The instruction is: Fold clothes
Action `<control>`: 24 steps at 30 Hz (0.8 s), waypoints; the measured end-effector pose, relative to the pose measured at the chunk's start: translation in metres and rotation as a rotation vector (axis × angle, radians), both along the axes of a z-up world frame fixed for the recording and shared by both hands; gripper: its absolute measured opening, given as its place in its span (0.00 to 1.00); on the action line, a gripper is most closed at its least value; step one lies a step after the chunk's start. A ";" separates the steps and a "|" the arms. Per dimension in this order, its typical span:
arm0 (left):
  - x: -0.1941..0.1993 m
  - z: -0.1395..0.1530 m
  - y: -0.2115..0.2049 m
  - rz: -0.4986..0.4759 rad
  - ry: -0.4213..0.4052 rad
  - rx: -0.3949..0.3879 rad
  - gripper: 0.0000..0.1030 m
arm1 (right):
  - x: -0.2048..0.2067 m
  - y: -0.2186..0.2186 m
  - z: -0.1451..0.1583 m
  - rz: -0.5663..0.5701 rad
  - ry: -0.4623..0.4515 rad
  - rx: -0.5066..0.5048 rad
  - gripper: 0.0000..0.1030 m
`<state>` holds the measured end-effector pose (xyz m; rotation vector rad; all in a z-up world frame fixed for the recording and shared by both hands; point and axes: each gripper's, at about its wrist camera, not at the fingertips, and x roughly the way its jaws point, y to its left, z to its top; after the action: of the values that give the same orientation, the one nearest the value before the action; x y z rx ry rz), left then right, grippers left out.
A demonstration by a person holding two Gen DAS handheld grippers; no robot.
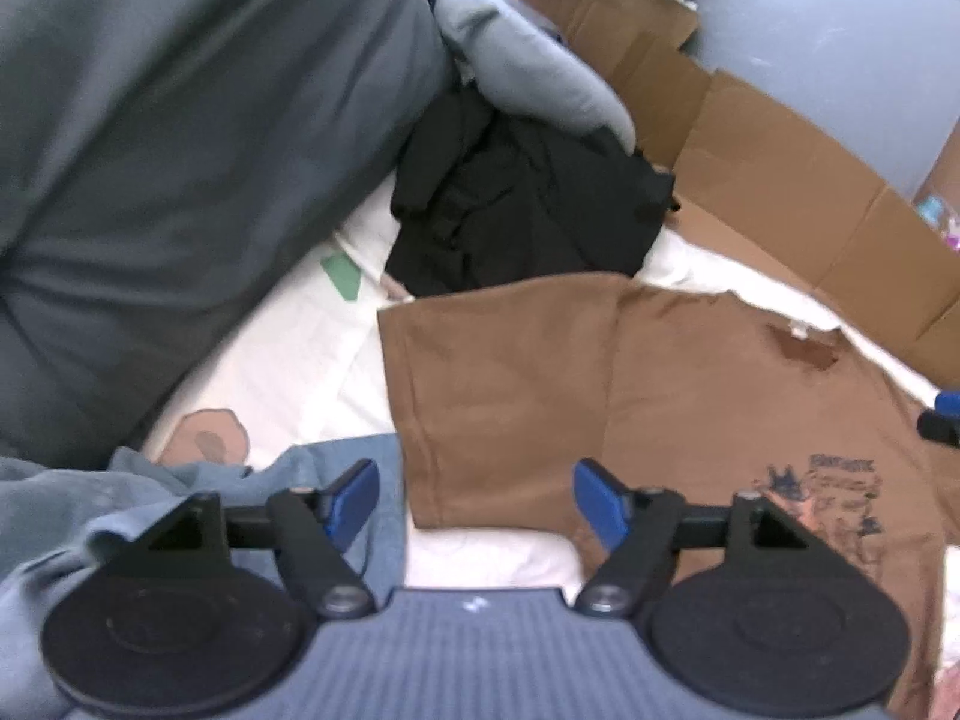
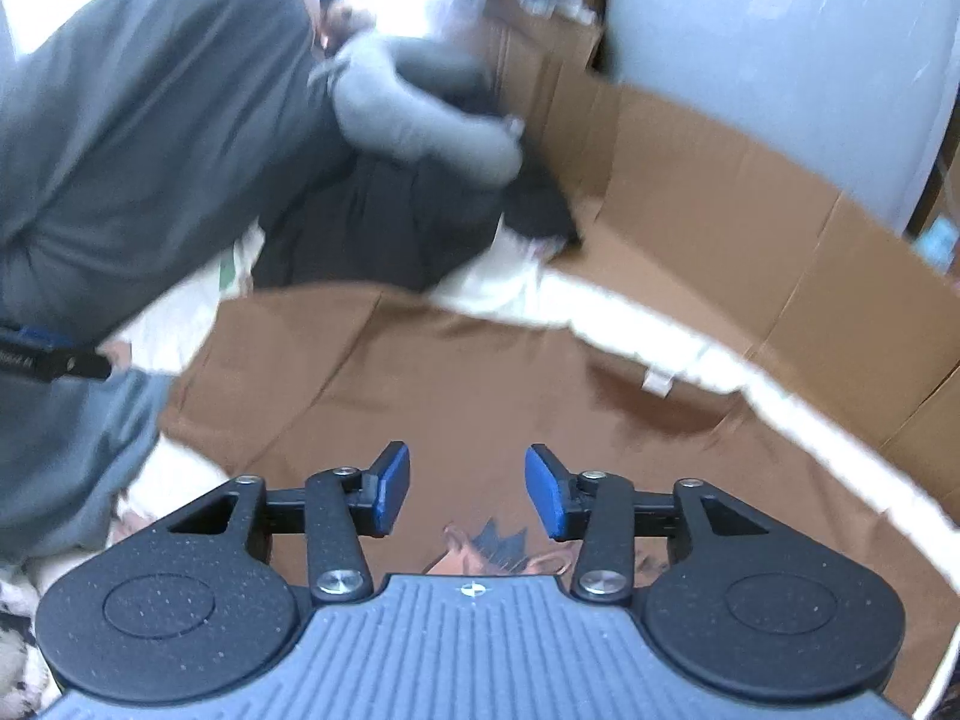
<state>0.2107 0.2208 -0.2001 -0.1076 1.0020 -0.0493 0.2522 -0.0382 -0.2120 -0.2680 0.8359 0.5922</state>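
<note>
A brown T-shirt (image 1: 660, 396) with a printed picture lies flat on the white bed sheet (image 1: 300, 354), one sleeve spread to the left. My left gripper (image 1: 477, 501) hovers open over the shirt's lower left edge, nothing between its blue pads (image 1: 354, 501). In the right wrist view the same brown T-shirt (image 2: 480, 390) fills the middle, collar to the upper right. My right gripper (image 2: 468, 489) is open above the print, holding nothing. A tip of the right gripper shows at the left wrist view's right edge (image 1: 942, 417).
A crumpled black garment (image 1: 522, 210) and a grey garment (image 1: 528, 66) lie behind the shirt. A large grey cushion or duvet (image 1: 180, 150) rises at left. Flattened cardboard (image 1: 810, 198) runs along the right. A light blue garment (image 1: 336, 480) lies under the left gripper.
</note>
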 end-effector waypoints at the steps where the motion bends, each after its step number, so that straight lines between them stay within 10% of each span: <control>1: -0.003 0.010 -0.001 0.002 -0.002 -0.004 0.76 | 0.000 -0.005 0.012 -0.004 -0.004 0.003 0.57; 24: -0.087 0.191 -0.046 -0.075 -0.065 0.033 0.97 | -0.069 -0.136 0.239 -0.259 -0.027 0.168 0.87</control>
<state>0.1233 0.1752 -0.0093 -0.0383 0.9410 -0.1039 0.1829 -0.1742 0.0267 -0.0134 0.7749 0.4122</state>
